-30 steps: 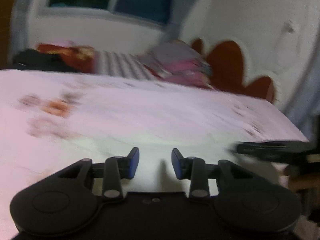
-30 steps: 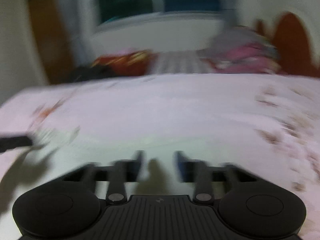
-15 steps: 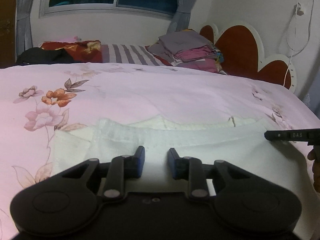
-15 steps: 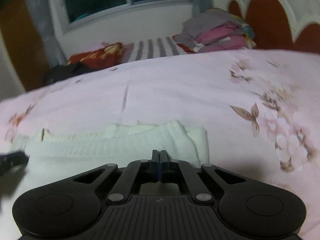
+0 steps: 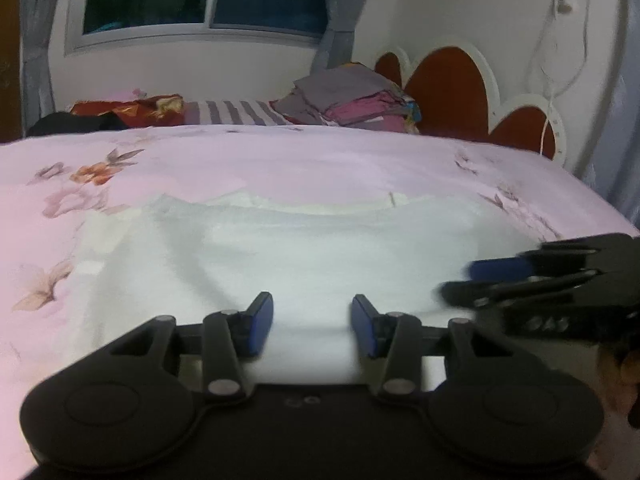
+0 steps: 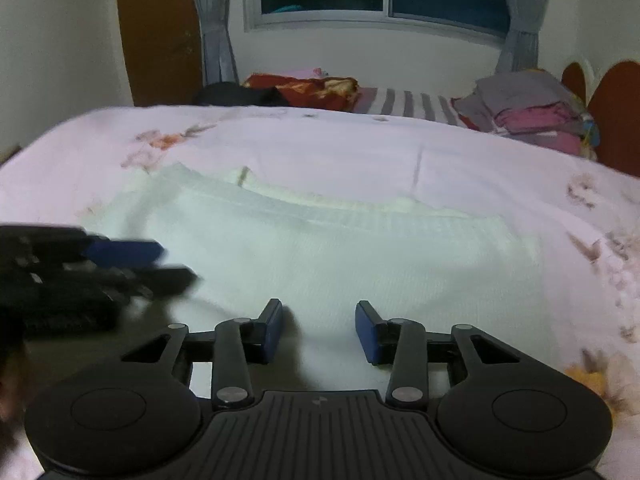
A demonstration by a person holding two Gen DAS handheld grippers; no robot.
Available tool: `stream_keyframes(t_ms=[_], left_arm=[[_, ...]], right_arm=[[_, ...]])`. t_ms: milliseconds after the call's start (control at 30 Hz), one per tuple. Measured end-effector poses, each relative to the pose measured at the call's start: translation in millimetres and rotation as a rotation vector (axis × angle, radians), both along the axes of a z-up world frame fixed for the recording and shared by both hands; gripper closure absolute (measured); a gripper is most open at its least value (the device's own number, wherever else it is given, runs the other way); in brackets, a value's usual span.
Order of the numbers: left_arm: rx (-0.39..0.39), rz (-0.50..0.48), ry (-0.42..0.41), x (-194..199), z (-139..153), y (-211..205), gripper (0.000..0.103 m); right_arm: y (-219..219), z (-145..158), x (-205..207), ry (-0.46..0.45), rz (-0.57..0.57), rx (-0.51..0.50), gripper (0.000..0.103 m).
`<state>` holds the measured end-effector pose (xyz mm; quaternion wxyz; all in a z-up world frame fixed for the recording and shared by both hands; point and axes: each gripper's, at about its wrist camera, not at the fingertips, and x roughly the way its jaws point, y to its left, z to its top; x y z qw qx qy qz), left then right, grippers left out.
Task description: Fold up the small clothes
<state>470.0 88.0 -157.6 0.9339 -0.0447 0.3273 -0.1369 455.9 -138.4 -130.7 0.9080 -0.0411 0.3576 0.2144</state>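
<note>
Half a second ago the right gripper (image 6: pixel 319 330) was pinched shut at the near edge of the white garment (image 6: pixel 340 248); its jaws now stand wide apart with nothing between them. The left gripper (image 5: pixel 312 330) sits a little wider open than before, also empty, and the cloth fills more of its view.

The white garment lies spread flat on the bed (image 6: pixel 460 160), on a pink sheet printed with flowers. It is a ribbed or waffle-textured knit, with its neckline (image 6: pixel 320 196) at the far side and its near edge running under both grippers. In the left wrist view the garment (image 5: pixel 320 248) reaches across most of the frame, and the right gripper (image 5: pixel 520 280) comes in blurred from the right edge, low over the cloth. In the right wrist view the left gripper (image 6: pixel 120 264) shows as a blurred dark shape at the left edge, likewise low over the cloth. Whether either touches the fabric I cannot tell.

At the far side of the bed, a stack of folded clothes (image 6: pixel 532 116) sits near the red headboard (image 5: pixel 452 92), with a striped cloth (image 6: pixel 404 102) beside it
</note>
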Motion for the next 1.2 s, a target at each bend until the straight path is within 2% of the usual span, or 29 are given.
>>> stream_keyframes(t_ms=[33,100,167,200,267,333,433,467,500,567,600,667,733,833,900,1000,1067,1133,1200], left_arm=[[-0.023,0.016,0.006,-2,0,8,0.060],[-0.043,0.050,0.007,-6,2,24,0.060],[-0.028,0.065,0.008,-9,5,29,0.060],[-0.024,0.072,0.007,-12,9,28,0.059],[-0.016,0.081,-0.014,-19,18,19,0.047],[-0.006,0.050,-0.039,-25,22,3,0.036],[0.053,-0.006,-0.007,-22,15,-22,0.035],[0.080,-0.008,0.033,-18,9,-28,0.035],[0.110,-0.010,0.037,-17,5,-31,0.035],[0.162,-0.019,0.032,-21,10,-36,0.038],[0.162,-0.023,0.016,-25,17,-36,0.038],[0.110,-0.024,-0.025,-37,26,-30,0.036],[0.074,-0.009,-0.011,-44,26,-26,0.035],[0.080,0.009,0.036,-57,17,-26,0.037],[0.107,0.026,0.053,-68,9,-22,0.038],[0.123,0.072,0.038,-96,3,3,0.039],[0.129,0.104,0.038,-108,2,18,0.039],[0.121,0.133,0.043,-114,8,19,0.040],[0.113,0.139,0.023,-116,16,6,0.040]], right_arm=[[-6,-1,-2,-0.013,-0.035,-0.031,0.063],[-34,-5,1,-0.014,-0.185,-0.073,0.063],[-62,-7,7,0.033,-0.264,0.001,0.063],[-66,-5,7,0.048,-0.263,0.024,0.063],[-60,7,0,0.019,-0.251,0.034,0.063],[-45,19,-13,0.002,-0.157,0.101,0.063],[-10,15,-23,0.017,-0.036,0.078,0.063],[0,8,-24,0.039,-0.021,0.048,0.063],[3,-1,-21,0.054,-0.025,0.018,0.063],[1,-6,-20,0.059,-0.038,0.023,0.063],[0,-1,-20,0.069,-0.049,0.021,0.063],[-3,13,-29,0.040,-0.043,0.044,0.063],[-2,18,-35,0.055,-0.023,0.081,0.063],[7,4,-49,0.123,-0.001,0.053,0.063],[10,1,-65,0.118,0.008,0.051,0.063],[-9,0,-88,0.082,-0.039,0.024,0.063],[-39,-2,-100,0.073,-0.142,0.019,0.063],[-61,-6,-107,0.087,-0.211,0.036,0.063],[-66,-1,-111,0.095,-0.229,0.065,0.063]])
